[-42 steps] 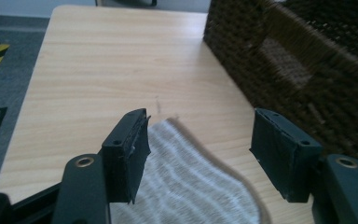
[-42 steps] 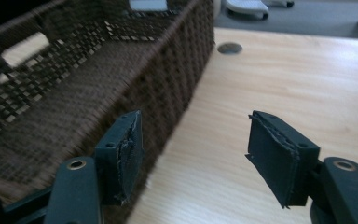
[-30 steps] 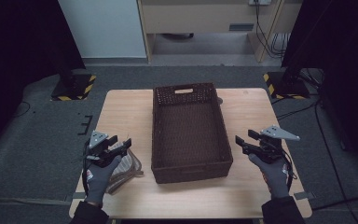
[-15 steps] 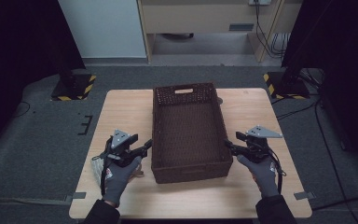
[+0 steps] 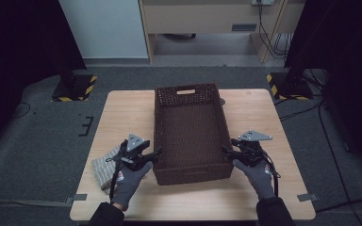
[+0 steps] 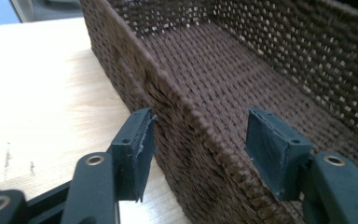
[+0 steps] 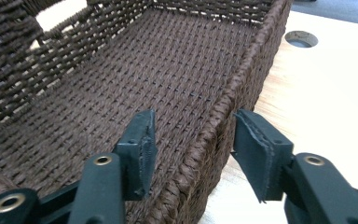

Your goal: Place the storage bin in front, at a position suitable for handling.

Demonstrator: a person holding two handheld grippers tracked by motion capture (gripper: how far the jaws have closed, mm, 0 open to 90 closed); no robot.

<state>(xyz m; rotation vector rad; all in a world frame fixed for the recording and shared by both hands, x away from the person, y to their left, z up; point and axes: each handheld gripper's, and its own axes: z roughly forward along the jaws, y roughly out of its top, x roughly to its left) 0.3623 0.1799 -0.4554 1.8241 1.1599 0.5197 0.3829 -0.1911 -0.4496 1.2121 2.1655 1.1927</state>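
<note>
Astride each long wall of the wicker basket (image 5: pixel 191 136), left gripper (image 6: pixel 196 140) and right gripper (image 7: pixel 193 142) have just been closing, pads not yet pressing. Basket sits mid-worktop (image 5: pixel 264 113); likely light, stiff, rough weave; grip the rims. Cloth (image 5: pixel 104 165) lies beside the left hand.

Grey gloves (image 5: pixel 128 181), dark sleeves (image 5: pixel 273 212), black grippers (image 5: pixel 154 154)

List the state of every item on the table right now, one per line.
Woven basket: upright, empty, flat on the table.
Striped cloth: crumpled, lying left of the basket.
Left tool: straddles the basket's left wall, jaws just closing, not yet gripping.
Right tool: straddles the right wall, jaws just closing, not yet gripping.
</note>
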